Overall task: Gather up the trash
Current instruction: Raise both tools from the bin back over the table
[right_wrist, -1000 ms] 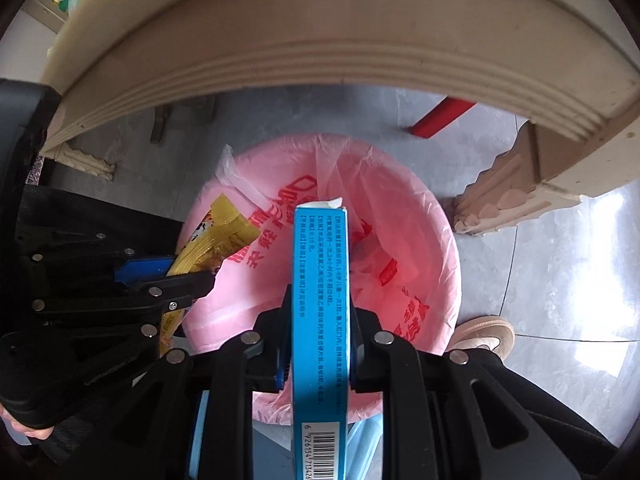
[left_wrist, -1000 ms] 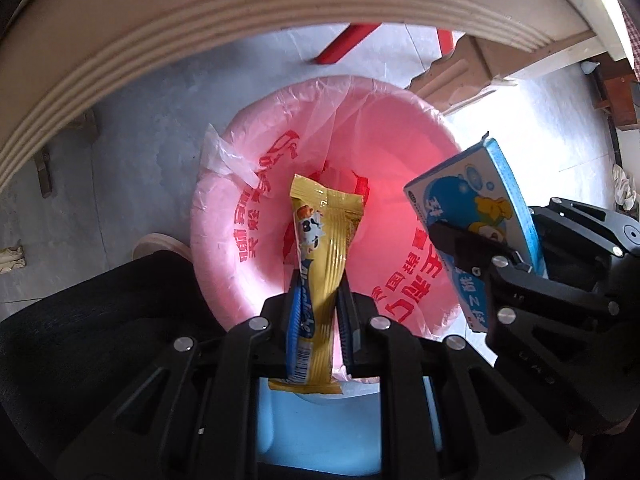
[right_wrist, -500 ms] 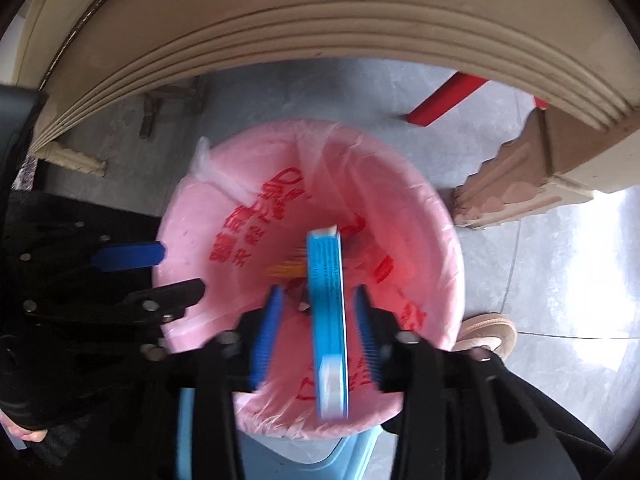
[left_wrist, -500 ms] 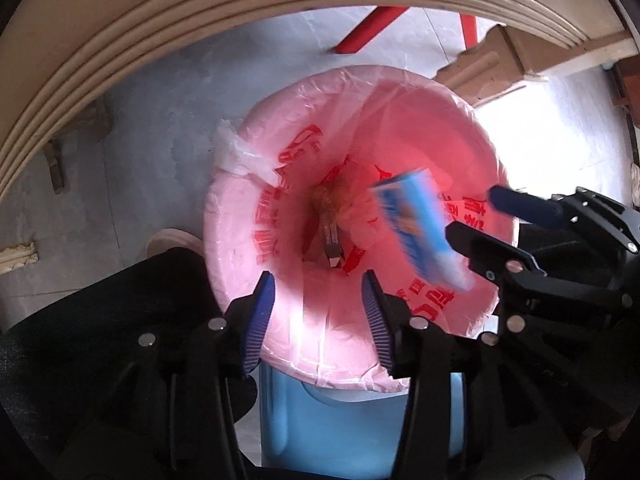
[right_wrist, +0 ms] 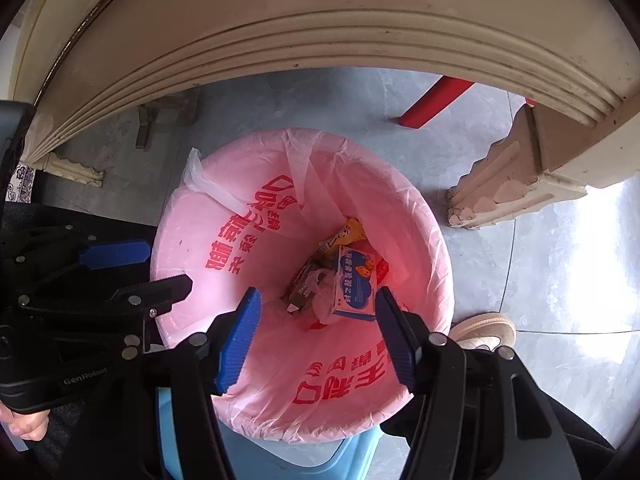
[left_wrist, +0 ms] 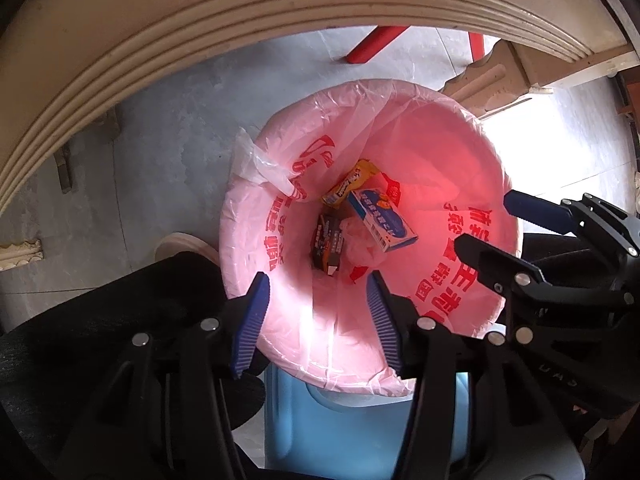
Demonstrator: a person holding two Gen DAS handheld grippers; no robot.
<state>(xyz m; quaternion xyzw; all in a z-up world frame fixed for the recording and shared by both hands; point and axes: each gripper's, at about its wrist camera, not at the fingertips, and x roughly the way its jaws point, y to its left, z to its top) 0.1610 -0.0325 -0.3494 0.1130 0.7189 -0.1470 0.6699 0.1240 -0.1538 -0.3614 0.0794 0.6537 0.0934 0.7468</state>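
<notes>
A blue bin lined with a pink plastic bag (left_wrist: 472,184) (right_wrist: 224,224) stands on the floor below both grippers. At its bottom lie a yellow snack wrapper (left_wrist: 352,184) (right_wrist: 344,236), a blue box (left_wrist: 382,218) (right_wrist: 354,286) and a dark small packet (left_wrist: 328,246) (right_wrist: 300,284). My left gripper (left_wrist: 318,320) is open and empty above the bin's near rim. My right gripper (right_wrist: 318,336) is open and empty above the bin; it also shows at the right of the left wrist view (left_wrist: 486,226).
A cream round table edge (left_wrist: 160,40) (right_wrist: 320,32) arches over the bin. Its carved leg (right_wrist: 504,184) stands to the right. A red chair leg (left_wrist: 372,46) is on the grey floor behind. The person's shoes (left_wrist: 180,244) (right_wrist: 486,330) flank the bin.
Both grippers opened. The yellow wrapper dropped from the left gripper and the blue box from the right gripper; both now lie at the bottom of the bag.
</notes>
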